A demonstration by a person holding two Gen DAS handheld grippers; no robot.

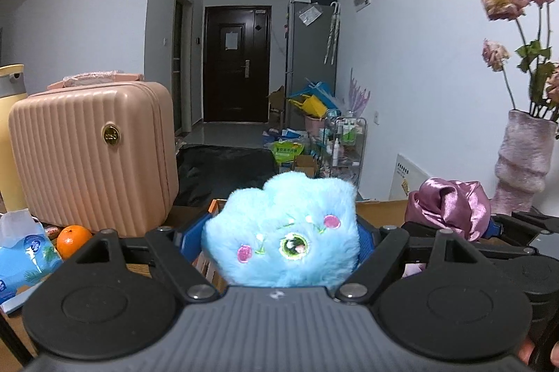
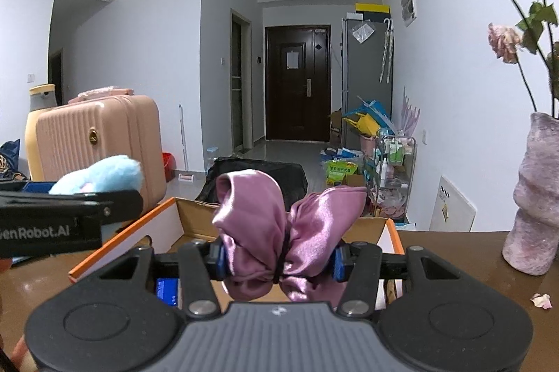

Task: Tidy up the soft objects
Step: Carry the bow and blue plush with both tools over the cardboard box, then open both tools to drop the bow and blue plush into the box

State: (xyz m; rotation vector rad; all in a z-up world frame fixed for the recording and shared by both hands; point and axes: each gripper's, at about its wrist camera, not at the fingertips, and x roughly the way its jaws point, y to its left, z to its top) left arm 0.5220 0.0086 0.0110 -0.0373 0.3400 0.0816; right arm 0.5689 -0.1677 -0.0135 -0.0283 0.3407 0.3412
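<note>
A pink ribbed suitcase [image 1: 94,155] serves as the landmark, and things are placed from it, going left to right. To its left, a yellow bottle [image 1: 8,134] is seen in both views; in front of it, a blue tissue pack [image 1: 24,253] and an orange [image 1: 73,241] are shown only by the left wrist view. To the right of the suitcase, the left gripper [image 1: 281,232] is held with its jaws partly open and closed on a blue plush toy [image 1: 283,232], whose embroidered face is shown only in this view. Below and beyond the toy, an open cardboard box [image 2: 167,225] with an orange rim is seen on the brown surface [image 2: 454,253]; its inside is shown better by the right wrist view. Further right of the suitcase, the right gripper [image 2: 281,258] is held with narrower jaws, closed on a purple satin scrunchie [image 2: 279,232] above the box. Farthest right, a mauve vase [image 2: 534,197] of dried roses is stood on the surface, and a fallen petal [image 2: 541,300] is shown only by the right wrist view.

On the left gripper's side, seen from the right wrist view, part of a name is read: "enRobot.AI". The writing on the suitcase's round gold badge [image 1: 111,135] cannot be made out.
</note>
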